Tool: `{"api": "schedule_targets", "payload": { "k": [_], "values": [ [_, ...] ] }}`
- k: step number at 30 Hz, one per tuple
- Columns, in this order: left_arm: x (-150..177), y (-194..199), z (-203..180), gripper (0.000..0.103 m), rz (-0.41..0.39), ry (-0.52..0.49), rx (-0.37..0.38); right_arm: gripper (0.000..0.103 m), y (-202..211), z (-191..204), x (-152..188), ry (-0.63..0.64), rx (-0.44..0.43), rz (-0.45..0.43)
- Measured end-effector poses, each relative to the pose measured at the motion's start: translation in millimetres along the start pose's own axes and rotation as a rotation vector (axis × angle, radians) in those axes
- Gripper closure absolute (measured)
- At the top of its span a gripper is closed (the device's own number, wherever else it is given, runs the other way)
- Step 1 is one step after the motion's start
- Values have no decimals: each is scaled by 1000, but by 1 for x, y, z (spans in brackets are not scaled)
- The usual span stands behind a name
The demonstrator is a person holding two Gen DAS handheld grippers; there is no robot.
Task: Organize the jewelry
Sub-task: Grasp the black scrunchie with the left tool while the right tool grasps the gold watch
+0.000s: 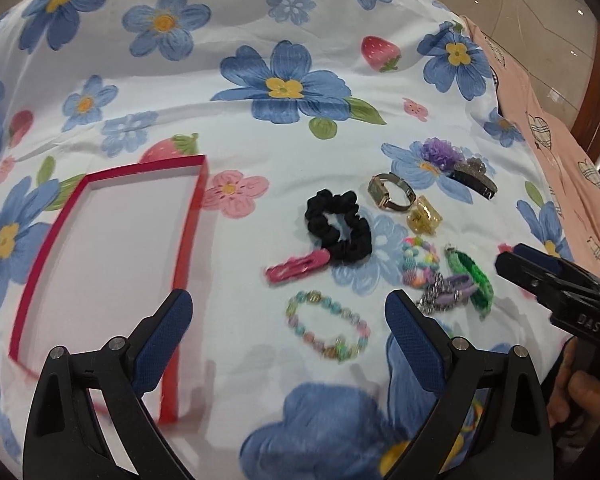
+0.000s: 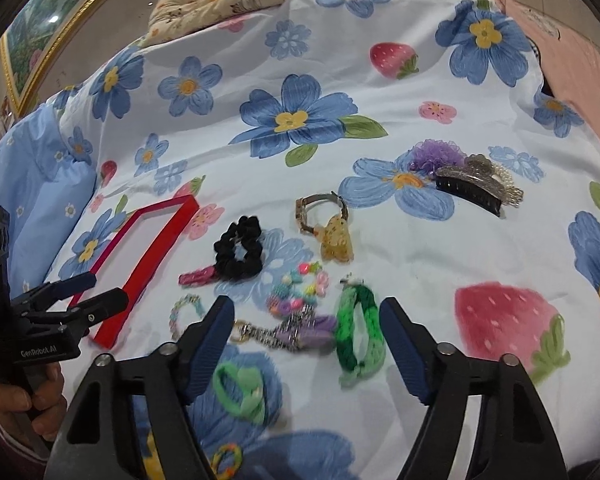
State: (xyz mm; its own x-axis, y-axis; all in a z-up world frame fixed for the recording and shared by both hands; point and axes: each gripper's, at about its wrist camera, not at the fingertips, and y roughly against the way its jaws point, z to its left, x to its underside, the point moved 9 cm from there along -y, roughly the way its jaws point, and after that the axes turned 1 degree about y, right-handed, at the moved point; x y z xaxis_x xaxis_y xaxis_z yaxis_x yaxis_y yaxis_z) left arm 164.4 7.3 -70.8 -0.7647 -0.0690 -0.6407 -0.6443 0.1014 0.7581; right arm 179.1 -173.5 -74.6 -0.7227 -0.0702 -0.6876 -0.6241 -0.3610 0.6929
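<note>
Only right wrist shows green hair tie (image 2: 240, 394) near bracelets

tray (image 1: 188, 216) lies left of scrunchie (image 1: 338, 226), watch (image 1: 392, 192).

Empty red tray (image 1: 100, 240) lies flat on the bedspread — right of it, loose: black scrunchie (image 1: 338, 226), pink clip (image 1: 298, 266), bead bracelet (image 1: 328, 326), watch (image 1: 392, 192), green band (image 2: 358, 330).
</note>
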Motion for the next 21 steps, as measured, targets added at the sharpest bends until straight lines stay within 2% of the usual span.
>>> {"api": "schedule_targets", "payload": {
  "k": [5, 8, 16, 21],
  "values": [
    [-21, -25, -3, 10, 28, -3, 12, 39, -27, -10, -17, -29, -6, 33],
    [-31, -40, -2, 16, 55, 7, 23, 43, -42, -15, -29, -41, -14, 52],
    [-47, -91, -2, 25, 137, 20, 43, 64, -91, -33, -56, -82, -10, 113],
    [-48, -114, -9, 28, 190, 11, 63, 68, -121, -36, -66, -67, 9, 157]
  ]
}}
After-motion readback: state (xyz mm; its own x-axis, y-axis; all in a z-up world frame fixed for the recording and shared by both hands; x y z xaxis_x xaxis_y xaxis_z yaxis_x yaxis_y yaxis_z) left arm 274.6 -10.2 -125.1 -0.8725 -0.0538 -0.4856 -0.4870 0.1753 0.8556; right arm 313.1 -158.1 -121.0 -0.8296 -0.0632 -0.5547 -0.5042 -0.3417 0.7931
